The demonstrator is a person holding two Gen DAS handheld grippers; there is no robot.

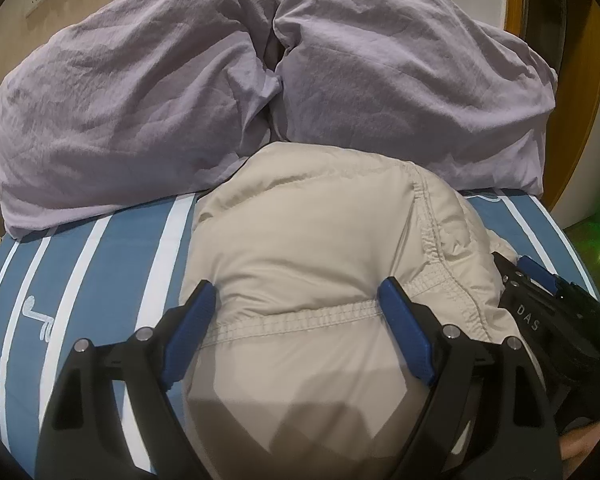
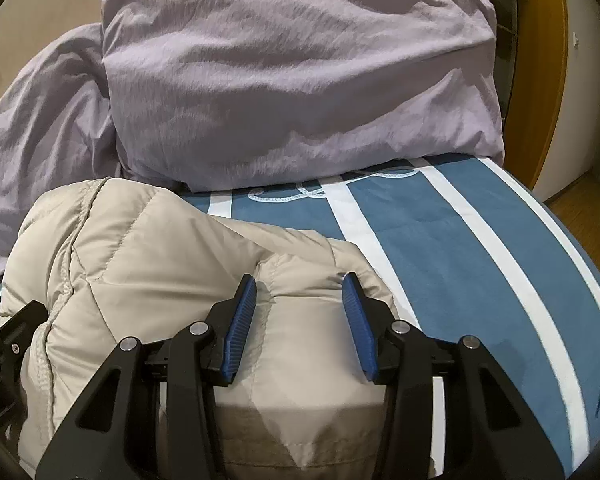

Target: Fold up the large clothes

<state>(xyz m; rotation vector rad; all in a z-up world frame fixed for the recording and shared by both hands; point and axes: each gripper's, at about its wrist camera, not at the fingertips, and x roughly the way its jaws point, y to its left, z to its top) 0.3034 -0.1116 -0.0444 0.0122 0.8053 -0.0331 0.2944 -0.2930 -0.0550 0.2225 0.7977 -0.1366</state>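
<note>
**Beige quilted puffer jacket bundled under both grippers**

The beige quilted puffer jacket (image 1: 300, 240) lies bunched on the near part of the blue, white-striped bedsheet (image 2: 480, 248), its long axis running away toward the lilac crumpled duvet (image 1: 140, 100) at the far end. The left gripper (image 1: 298, 296) and right gripper (image 2: 300, 286) both straddle it, released and gaping; the left sits more centrally, the right nearer the jacket's right edge.

Beige jacket (image 1: 300, 240), lilac pillows (image 1: 120, 120), blue/wht striped sheet (image 2: 480, 260).

Both the left gripper (image 1: 296, 320) and right gripper (image 2: 300, 312) point forward side by side, fingers spread apart.
</note>
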